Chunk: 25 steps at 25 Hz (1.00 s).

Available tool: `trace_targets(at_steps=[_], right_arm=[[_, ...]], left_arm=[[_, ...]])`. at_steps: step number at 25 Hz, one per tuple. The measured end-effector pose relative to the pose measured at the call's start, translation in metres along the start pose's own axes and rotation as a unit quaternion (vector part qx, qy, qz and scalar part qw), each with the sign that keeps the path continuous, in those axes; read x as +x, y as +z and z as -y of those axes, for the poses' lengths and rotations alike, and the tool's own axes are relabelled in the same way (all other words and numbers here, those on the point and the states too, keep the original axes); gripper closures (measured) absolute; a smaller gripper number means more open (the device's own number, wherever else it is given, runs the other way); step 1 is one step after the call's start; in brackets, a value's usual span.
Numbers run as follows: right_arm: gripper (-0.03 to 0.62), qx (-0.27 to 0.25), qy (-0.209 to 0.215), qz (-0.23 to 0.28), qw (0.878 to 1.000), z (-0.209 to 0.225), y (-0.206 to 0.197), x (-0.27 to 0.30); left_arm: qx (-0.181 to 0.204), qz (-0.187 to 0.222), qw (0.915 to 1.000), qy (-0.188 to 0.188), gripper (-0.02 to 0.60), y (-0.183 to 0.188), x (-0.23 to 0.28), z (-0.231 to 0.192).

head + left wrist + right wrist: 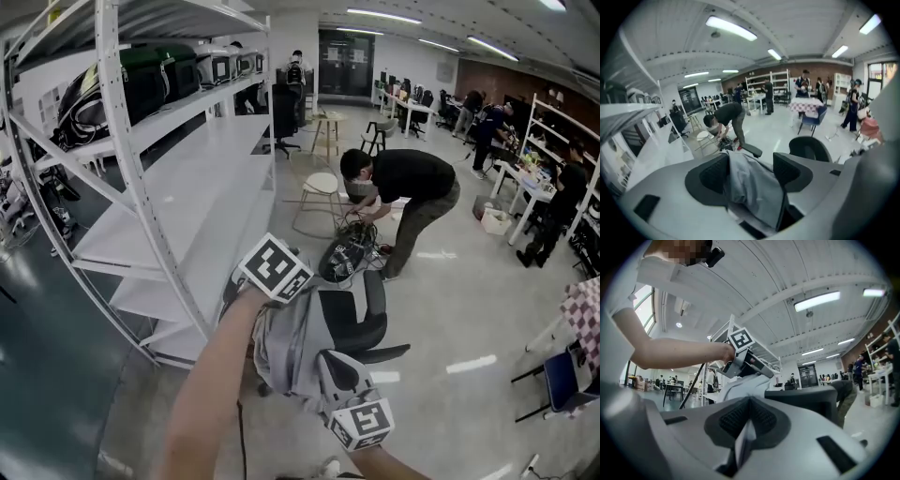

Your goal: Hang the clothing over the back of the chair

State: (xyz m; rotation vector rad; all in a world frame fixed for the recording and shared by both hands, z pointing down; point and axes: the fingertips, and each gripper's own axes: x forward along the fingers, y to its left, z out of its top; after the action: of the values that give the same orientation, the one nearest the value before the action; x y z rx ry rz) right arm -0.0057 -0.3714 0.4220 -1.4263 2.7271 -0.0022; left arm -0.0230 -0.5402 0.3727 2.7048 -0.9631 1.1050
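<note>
A grey piece of clothing lies draped over a black office chair just below me. My left gripper reaches down onto it from the left. In the left gripper view that left gripper stands open, with the grey clothing lying loose between its pads. My right gripper is at the near side of the chair. In the right gripper view the right gripper is shut on a thin fold of the clothing, beside the chair's black back.
White metal shelving runs along the left, close to the chair. A person bends over a tangle of cables beyond the chair, next to a white stool. A blue chair and a checked cloth are at the right.
</note>
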Motion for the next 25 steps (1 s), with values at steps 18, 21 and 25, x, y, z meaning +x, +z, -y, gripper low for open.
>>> trace_targets(at_steps=[18,21,25], right_arm=[[0.579,-0.007,0.018,-0.004,1.000,-0.009,-0.003,0.011],[0.579,-0.013,0.018,-0.005,1.000,-0.008,0.000,0.005],[0.579,-0.025,0.015,0.007,1.000,-0.006,0.012,0.002]], left_arm=[[0.091,0.134,0.9748,0.154,0.268,0.032,-0.016,-0.050],[0.086,0.195,0.9634,0.163,0.270,0.031,-0.049,-0.025],[0.042,0.320,0.9264,0.194,0.270,0.019,-0.107,0.024]])
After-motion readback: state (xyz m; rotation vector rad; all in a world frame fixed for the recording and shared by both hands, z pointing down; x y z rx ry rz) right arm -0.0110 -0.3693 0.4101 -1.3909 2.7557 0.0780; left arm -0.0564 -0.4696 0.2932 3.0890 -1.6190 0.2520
